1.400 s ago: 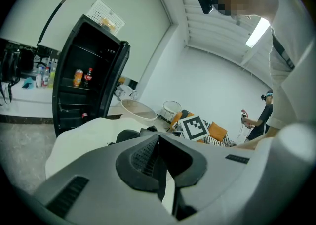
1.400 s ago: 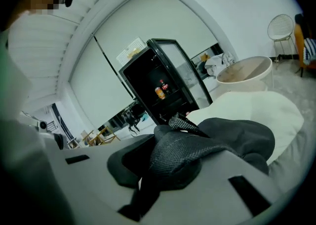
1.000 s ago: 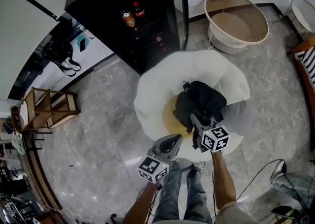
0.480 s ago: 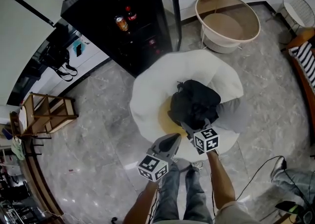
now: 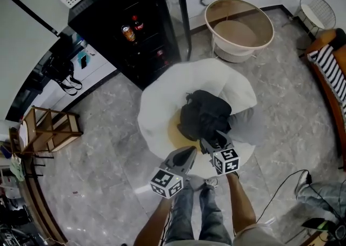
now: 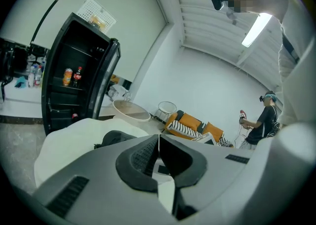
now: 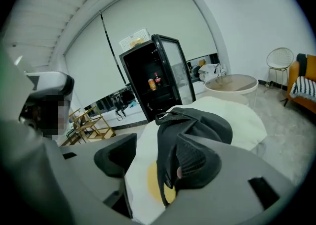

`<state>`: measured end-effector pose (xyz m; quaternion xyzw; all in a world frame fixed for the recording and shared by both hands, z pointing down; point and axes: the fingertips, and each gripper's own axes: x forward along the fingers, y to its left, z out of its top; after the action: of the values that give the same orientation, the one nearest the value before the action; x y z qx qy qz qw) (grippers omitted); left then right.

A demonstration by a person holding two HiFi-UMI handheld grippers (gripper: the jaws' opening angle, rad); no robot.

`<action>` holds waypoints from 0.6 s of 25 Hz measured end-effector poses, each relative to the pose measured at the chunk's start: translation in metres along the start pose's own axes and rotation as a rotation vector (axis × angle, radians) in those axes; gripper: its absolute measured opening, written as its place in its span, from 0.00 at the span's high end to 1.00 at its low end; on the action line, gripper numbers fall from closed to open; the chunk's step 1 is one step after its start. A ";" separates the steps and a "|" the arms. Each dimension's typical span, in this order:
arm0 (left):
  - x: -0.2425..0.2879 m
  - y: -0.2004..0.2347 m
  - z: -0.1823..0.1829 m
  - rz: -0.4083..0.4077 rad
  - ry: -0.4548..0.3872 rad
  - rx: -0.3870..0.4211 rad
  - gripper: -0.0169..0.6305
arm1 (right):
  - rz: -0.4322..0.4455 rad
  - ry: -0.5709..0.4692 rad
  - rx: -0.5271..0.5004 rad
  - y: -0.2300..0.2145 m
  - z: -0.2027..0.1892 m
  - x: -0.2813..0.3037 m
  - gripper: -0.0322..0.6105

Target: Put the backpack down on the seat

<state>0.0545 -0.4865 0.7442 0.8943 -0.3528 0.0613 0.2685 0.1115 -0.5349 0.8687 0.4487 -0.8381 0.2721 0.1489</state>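
A black backpack [image 5: 204,116] lies on the white beanbag seat [image 5: 162,104], over a yellow patch. My right gripper [image 5: 212,143] is at the backpack's near edge. Its jaws are opening and stand wide, and the pads are not pressing on anything. In the right gripper view the backpack [image 7: 197,122] rests on the seat [image 7: 237,120] just beyond the right gripper [image 7: 155,155], its near edge by the right jaw. My left gripper [image 5: 189,153] hovers at the seat's front edge, shut and empty. In the left gripper view the left gripper [image 6: 158,142] points over the seat [image 6: 74,140] with the backpack [image 6: 111,137] behind it.
A black glass-door fridge [image 5: 135,23] stands behind the seat, with a round beige tub [image 5: 240,23] to its right. There is a wooden rack [image 5: 51,126] at the left and an orange sofa with a striped cushion [image 5: 327,61] at the right. A grey cushion [image 5: 248,126] lies beside the backpack. Another person [image 6: 264,120] stands far off.
The right gripper's jaws have gone from shut on the backpack to wide apart, letting it go. The backpack stays on the seat. The left gripper has hardly moved.
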 end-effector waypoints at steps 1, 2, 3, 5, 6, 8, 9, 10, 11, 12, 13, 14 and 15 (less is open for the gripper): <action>-0.001 -0.005 0.004 -0.003 -0.007 0.006 0.92 | -0.008 -0.007 -0.004 0.000 0.002 -0.009 0.54; -0.001 -0.010 0.009 -0.005 -0.013 0.012 0.92 | -0.015 -0.014 -0.007 0.001 0.005 -0.018 0.54; -0.002 -0.015 0.013 -0.006 -0.020 0.018 0.92 | -0.023 -0.023 -0.011 0.002 0.008 -0.028 0.58; -0.004 -0.025 0.022 -0.009 -0.032 0.032 0.92 | -0.041 -0.048 -0.026 0.006 0.019 -0.046 0.69; -0.005 -0.030 0.027 -0.010 -0.036 0.040 0.92 | -0.051 -0.064 -0.035 0.008 0.028 -0.055 0.76; -0.009 -0.041 0.034 -0.009 -0.045 0.051 0.92 | -0.061 -0.096 -0.049 0.017 0.045 -0.070 0.87; -0.011 -0.047 0.037 -0.008 -0.048 0.054 0.92 | -0.060 -0.111 -0.054 0.022 0.052 -0.078 0.89; -0.013 -0.053 0.039 -0.007 -0.051 0.058 0.92 | -0.058 -0.123 -0.059 0.027 0.059 -0.086 0.90; -0.015 -0.060 0.041 -0.006 -0.055 0.062 0.92 | -0.056 -0.133 -0.065 0.031 0.064 -0.094 0.90; -0.016 -0.068 0.043 -0.008 -0.058 0.068 0.92 | -0.053 -0.142 -0.074 0.034 0.069 -0.101 0.91; -0.018 -0.075 0.046 -0.009 -0.063 0.074 0.92 | -0.051 -0.148 -0.085 0.038 0.074 -0.108 0.91; -0.020 -0.081 0.050 -0.010 -0.067 0.081 0.92 | -0.050 -0.152 -0.100 0.041 0.079 -0.115 0.91; -0.022 -0.086 0.055 -0.011 -0.071 0.087 0.92 | -0.049 -0.154 -0.117 0.046 0.085 -0.121 0.91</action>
<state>0.0909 -0.4493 0.6535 0.9085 -0.3545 0.0432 0.2171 0.1395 -0.4832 0.7251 0.4790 -0.8505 0.1836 0.1164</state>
